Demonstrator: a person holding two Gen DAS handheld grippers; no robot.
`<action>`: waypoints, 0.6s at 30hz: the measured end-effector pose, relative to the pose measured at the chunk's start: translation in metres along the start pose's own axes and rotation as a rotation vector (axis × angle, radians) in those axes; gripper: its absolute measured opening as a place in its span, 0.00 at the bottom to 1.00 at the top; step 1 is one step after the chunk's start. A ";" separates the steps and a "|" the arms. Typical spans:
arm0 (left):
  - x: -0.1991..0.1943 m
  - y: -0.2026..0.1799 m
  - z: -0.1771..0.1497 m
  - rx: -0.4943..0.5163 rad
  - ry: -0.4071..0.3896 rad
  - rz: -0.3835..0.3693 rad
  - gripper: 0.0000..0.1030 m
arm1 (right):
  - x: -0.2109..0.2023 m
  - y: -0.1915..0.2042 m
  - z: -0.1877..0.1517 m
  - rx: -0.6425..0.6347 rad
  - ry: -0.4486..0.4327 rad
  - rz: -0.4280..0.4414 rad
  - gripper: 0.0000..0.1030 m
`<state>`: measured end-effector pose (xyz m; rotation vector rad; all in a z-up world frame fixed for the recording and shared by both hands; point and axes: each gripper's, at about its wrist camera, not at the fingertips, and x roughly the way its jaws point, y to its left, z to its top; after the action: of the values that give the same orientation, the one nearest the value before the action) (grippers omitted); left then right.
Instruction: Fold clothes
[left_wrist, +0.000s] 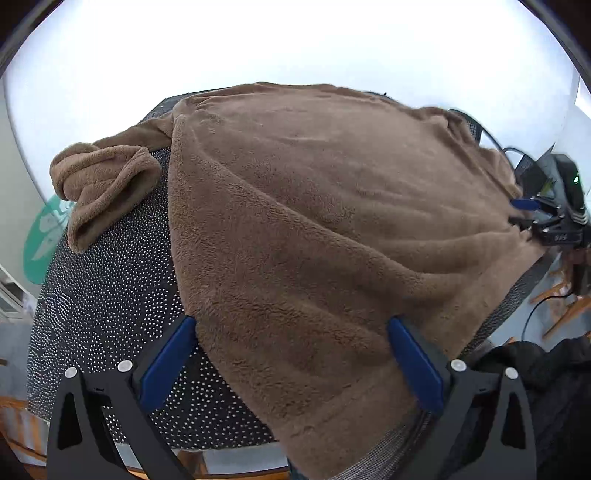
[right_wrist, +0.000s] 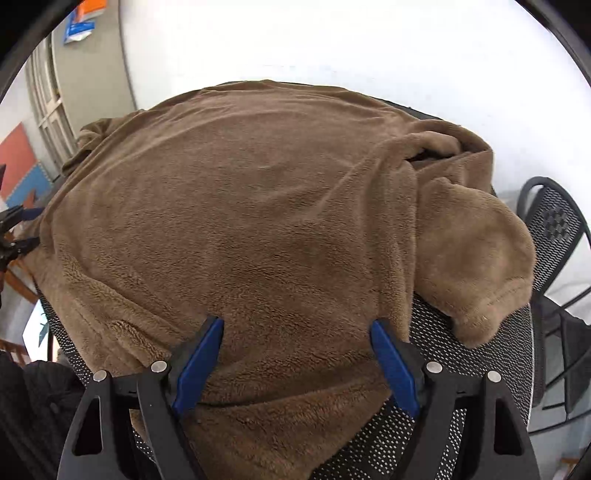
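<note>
A brown fleece sweater (left_wrist: 314, 206) lies spread flat over a round black perforated table (left_wrist: 110, 295), its hem hanging over the near edge. One sleeve (left_wrist: 99, 184) is bunched at the left in the left wrist view; the other sleeve (right_wrist: 476, 254) lies at the right in the right wrist view. My left gripper (left_wrist: 291, 332) is open, its blue pads (left_wrist: 170, 362) straddling the sweater's lower left hem. My right gripper (right_wrist: 297, 332) is open over the sweater (right_wrist: 240, 206) near its lower right hem. The right gripper also shows at the far right of the left wrist view (left_wrist: 528, 214).
A black metal mesh chair (right_wrist: 554, 229) stands to the right of the table (right_wrist: 461, 350). Wooden chair legs and a black cable (left_wrist: 546, 299) are on the floor to the right. White wall lies behind. Dark clothing (left_wrist: 535, 362) is at the near edge.
</note>
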<state>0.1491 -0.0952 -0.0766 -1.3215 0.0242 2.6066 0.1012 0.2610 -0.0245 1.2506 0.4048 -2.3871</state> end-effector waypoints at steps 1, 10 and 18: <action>0.000 0.001 0.001 -0.001 0.009 0.005 1.00 | 0.000 0.001 0.003 0.000 0.009 -0.011 0.79; -0.008 -0.013 0.018 0.040 -0.043 0.037 1.00 | -0.020 0.037 0.051 -0.070 -0.082 0.115 0.79; 0.009 -0.011 0.009 0.045 -0.009 -0.003 1.00 | 0.033 0.076 0.063 -0.232 0.026 0.144 0.79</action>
<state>0.1385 -0.0816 -0.0777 -1.2941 0.0784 2.5931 0.0765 0.1598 -0.0214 1.1646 0.5617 -2.1368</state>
